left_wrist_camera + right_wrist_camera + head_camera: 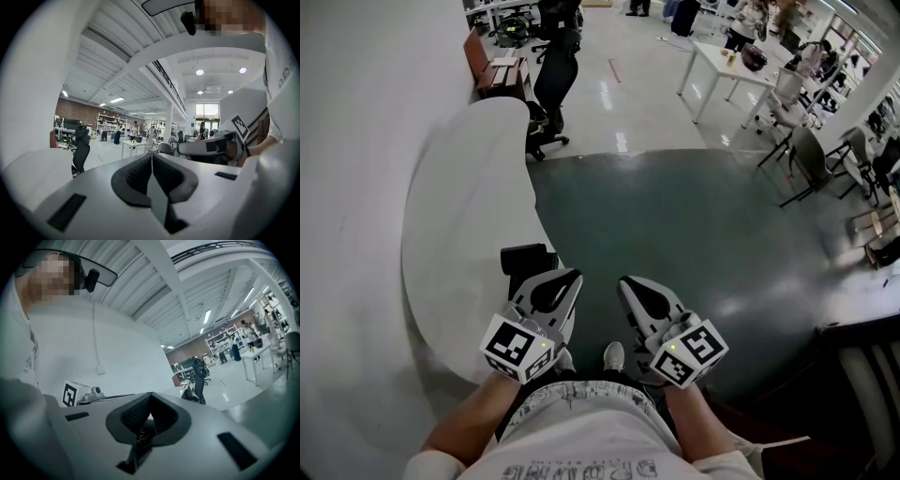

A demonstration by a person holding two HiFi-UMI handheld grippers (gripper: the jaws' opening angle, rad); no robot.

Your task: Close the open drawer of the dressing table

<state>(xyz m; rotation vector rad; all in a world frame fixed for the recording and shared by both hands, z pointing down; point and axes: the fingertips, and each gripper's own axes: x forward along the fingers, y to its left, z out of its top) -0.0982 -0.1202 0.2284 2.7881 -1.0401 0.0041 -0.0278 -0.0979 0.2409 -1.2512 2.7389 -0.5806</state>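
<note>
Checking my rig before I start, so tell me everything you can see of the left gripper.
The left gripper has a white, plastic-looking shell, black ribbed pads and a marker cube at the rear. Its jaws are together with nothing between them. It points forward, roughly level, at the end of the person's left forearm. It sits close beside the right gripper without touching it, above the dark floor and near the white rounded table.
</note>
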